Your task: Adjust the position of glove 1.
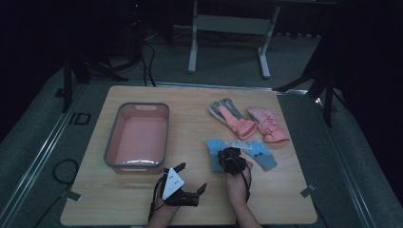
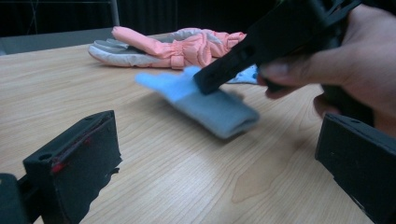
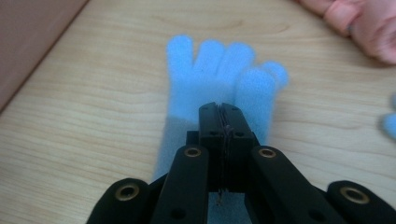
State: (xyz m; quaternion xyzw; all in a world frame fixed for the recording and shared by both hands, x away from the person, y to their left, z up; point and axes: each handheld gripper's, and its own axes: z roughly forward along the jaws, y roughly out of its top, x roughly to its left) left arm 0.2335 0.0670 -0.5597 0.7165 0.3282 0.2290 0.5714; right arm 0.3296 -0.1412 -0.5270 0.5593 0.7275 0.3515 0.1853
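Note:
A light blue glove (image 1: pixel 215 152) lies fingers-away on the wooden table (image 1: pixel 190 204), right of the basin. My right gripper (image 1: pixel 231 159) is over its cuff end. In the right gripper view the jaws (image 3: pixel 223 112) are pressed together, pinching the blue glove (image 3: pixel 210 70). The left gripper view shows that glove (image 2: pixel 210 109) blurred and partly raised under the right gripper's tip (image 2: pixel 201 86). A second blue glove (image 1: pixel 261 153) lies just to the right. My left gripper (image 1: pixel 192 176) rests near the front edge, its jaws (image 2: pixel 215 163) wide apart with nothing between them.
A pink basin with a grey rim (image 1: pixel 137 105) stands at the left of the table, its wall visible in the right gripper view (image 3: pixel 28 37). Two pink-and-grey winter gloves (image 1: pixel 233 118) (image 1: pixel 268 124) lie at the back right. A desk frame (image 1: pixel 228 23) stands beyond the table.

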